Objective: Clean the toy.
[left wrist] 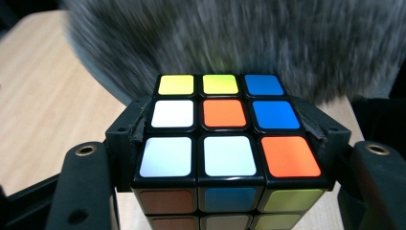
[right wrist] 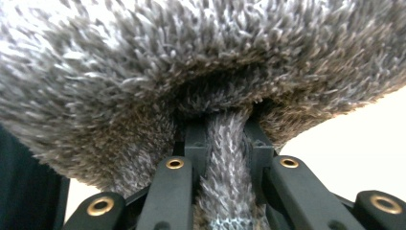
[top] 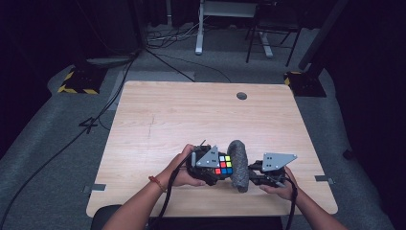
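On our left, the left hand-held gripper point(top: 211, 168) has its jaws clamped on opposite sides of the puzzle cube point(top: 223, 165), held just above the counter point(top: 191, 115) near its front edge. We judge it hard, light plastic with slick faces, so flat side grips suit it. Moving right, the grey fluffy cloth point(top: 238, 165) brushes the cube; it looks soft and floppy. The right hand-held gripper point(top: 257, 173) pinches a narrow fold point(right wrist: 225, 158) of it, jaws nearly closed.
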Demonstrator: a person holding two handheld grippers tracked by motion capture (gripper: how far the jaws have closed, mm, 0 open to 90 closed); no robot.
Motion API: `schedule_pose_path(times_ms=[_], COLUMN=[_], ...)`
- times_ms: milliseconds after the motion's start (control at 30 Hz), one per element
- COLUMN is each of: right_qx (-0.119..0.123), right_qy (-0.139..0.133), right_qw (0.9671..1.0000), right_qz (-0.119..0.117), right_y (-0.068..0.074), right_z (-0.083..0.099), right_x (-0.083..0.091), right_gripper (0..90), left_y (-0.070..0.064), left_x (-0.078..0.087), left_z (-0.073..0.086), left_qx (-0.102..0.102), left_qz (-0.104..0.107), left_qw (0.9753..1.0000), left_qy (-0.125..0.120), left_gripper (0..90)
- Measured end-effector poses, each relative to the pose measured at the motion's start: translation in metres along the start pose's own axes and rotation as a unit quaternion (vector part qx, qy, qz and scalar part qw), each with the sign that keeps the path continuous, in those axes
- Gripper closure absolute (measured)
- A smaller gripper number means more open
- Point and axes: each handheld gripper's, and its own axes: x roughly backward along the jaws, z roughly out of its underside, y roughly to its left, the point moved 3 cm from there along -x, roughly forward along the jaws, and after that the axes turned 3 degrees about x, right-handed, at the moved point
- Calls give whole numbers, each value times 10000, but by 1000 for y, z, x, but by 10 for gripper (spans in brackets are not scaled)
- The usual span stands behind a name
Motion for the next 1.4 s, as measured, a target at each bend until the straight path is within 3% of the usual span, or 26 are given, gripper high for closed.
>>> schedule_pose_path(times_ms=[167,267,433,500,600,867,1033,1100,1267,1400], right_qx=[-38,-60,-53,56,148,70,102,47,-42,-103], right_qy=[192,318,559,639,605,194,195,220,461,255], right_qw=[9995,9991,9984,9979,9981,9997,9994,9993,9988,9996], right_qz=[257,281,84,-34,-34,142,264,309,149,52], right_y=[-6,-7,-2,3,7,4,3,1,1,1], right_z=[2,4,10,11,7,-2,-3,-4,4,3], right_x=[-2,-7,-17,-21,-20,-2,-1,-2,-12,-8], right_gripper=[773,773,773,773,773,773,773,773,773,773], left_y=[-12,-18,-15,-11,-6,-3,-3,-5,-10,-7], left_x=[-4,-2,6,8,11,4,2,2,4,2], left_z=[-8,-13,-19,-19,-16,-8,-7,-10,-16,-13], left_qx=[-133,-199,-92,-62,71,45,62,123,33,25], left_qz=[185,248,217,132,167,83,55,110,182,125], left_qw=[9997,9993,9986,9987,9983,9996,9997,9993,9988,9994], left_qy=[-81,-208,-475,-480,-548,-251,-221,-344,-450,-317], left_gripper=[334,334,334,334,334,334,333,334,333,329])
